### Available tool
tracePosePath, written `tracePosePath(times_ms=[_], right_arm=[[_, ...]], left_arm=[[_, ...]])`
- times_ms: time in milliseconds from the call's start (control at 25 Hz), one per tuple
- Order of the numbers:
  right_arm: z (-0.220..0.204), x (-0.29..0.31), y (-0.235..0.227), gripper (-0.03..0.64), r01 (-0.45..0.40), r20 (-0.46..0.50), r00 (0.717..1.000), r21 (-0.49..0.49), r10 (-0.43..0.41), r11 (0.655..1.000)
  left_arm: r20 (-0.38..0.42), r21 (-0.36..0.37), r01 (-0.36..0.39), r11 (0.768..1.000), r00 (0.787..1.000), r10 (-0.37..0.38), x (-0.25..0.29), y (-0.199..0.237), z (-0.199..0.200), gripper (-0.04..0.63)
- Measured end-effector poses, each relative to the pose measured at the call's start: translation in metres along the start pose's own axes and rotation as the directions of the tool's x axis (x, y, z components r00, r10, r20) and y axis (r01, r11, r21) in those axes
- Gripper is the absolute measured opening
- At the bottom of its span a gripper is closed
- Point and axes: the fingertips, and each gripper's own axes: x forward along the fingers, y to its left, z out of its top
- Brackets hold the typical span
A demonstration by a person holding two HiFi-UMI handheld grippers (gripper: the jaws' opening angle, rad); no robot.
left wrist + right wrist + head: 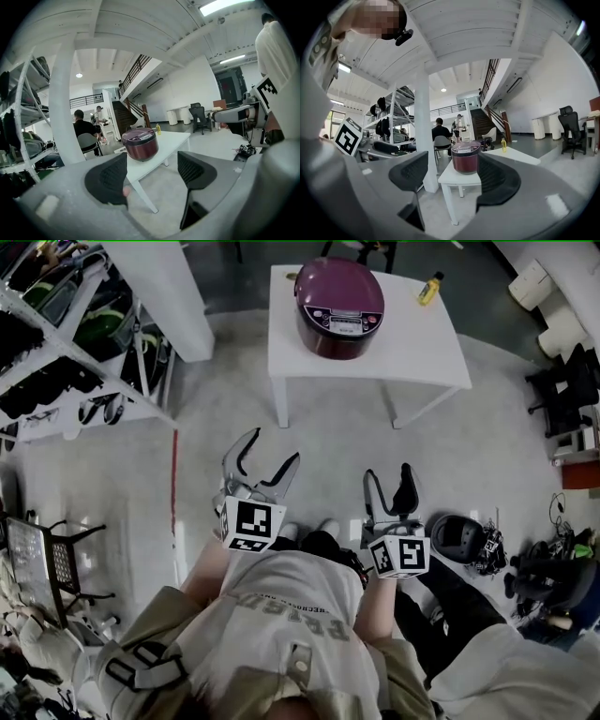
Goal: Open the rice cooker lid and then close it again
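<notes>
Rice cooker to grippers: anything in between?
Head view: only bare floor and the table front separate the rice cooker from the left gripper and right gripper.

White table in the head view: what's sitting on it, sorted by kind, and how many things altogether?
On the white table:
Rice cooker, maroon, lid down: 1
Yellow bottle: 1
Total: 2

Maroon rice cooker (pixel 339 307), lid closed, upright on white table (pixel 412 352)
</notes>
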Motion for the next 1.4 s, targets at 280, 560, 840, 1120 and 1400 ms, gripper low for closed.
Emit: tracePosePath(times_ms=[280,560,840,1120,1400], right_arm=[[-0.005,0.033,-0.022,0.310,-0.019,-0.030,0.999,-0.014,0.018,1.000],[0.000,0.086,-0.050,0.316,-0.084,-0.047,0.996,-0.050,0.082,0.995],[0.011,0.141,-0.091,0.321,-0.177,-0.064,0.983,-0.066,0.173,0.982],[0.014,0.190,-0.122,0.322,-0.267,-0.078,0.962,-0.068,0.262,0.961],[0.014,0.227,-0.134,0.328,-0.381,-0.109,0.922,-0.090,0.371,0.920]], left_arm=[[-0.037,-0.012,-0.025,1.000,0.999,0.025,0.029,0.010,-0.012,0.347],[-0.047,-0.018,-0.079,0.997,0.996,0.078,0.076,0.026,-0.001,0.347],[-0.052,-0.026,-0.134,0.991,0.990,0.132,0.134,0.030,0.027,0.347],[-0.059,-0.050,-0.202,0.978,0.978,0.198,0.180,0.036,0.047,0.347],[-0.083,-0.032,-0.244,0.969,0.967,0.241,0.214,0.036,0.055,0.348]])
